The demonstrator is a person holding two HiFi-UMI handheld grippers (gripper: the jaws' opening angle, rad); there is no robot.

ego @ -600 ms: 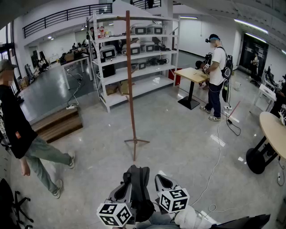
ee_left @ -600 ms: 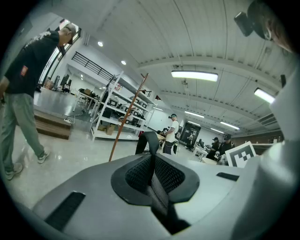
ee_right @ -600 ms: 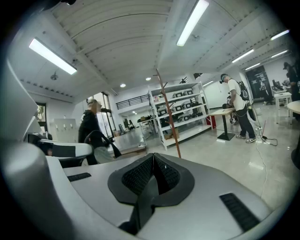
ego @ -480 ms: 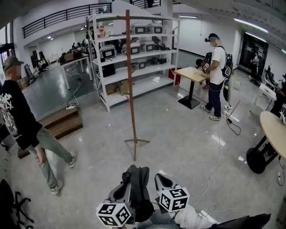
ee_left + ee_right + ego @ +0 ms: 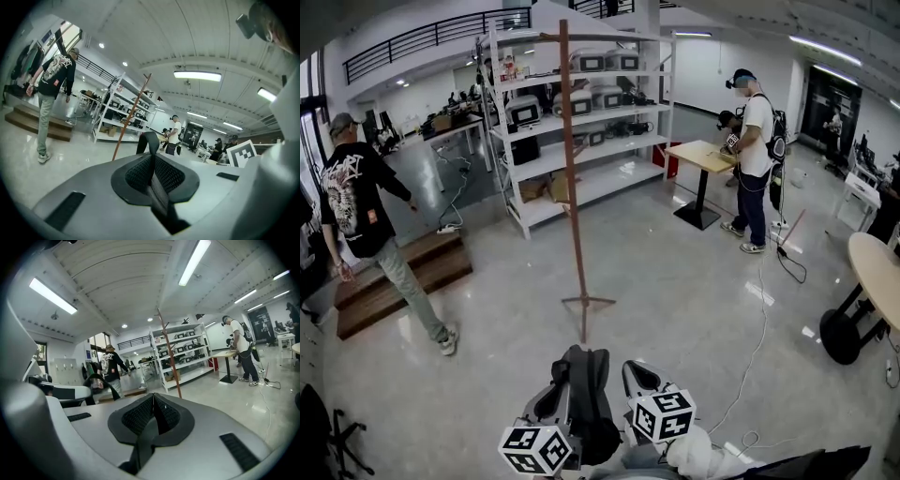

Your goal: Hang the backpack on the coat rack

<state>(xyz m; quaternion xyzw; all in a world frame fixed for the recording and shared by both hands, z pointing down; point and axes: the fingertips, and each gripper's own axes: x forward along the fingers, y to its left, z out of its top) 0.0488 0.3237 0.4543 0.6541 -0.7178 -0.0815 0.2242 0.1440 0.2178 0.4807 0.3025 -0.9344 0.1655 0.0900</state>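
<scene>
**Head view:** dark backpack (image 5: 589, 405) at the bottom edge, between left claw (image 5: 555, 399) and right claw (image 5: 636, 377). Wooden coat rack (image 5: 572, 178) stands upright on the grey floor (image 5: 694, 300) straight ahead, well apart from the backpack. White shelving (image 5: 581, 112) is behind it.

**Left gripper view:** left claw (image 5: 153, 161) pressed together on a black strap (image 5: 150, 139) of the backpack (the strap loops up just past the pads). Coat rack (image 5: 130, 119) lies beyond, slanted in frame.

**Right gripper view:** right claw (image 5: 153, 401) likewise pinching backpack webbing (image 5: 143, 446), which trails out below the pads. Coat rack (image 5: 169, 357) ahead, shelving behind it.
</scene>
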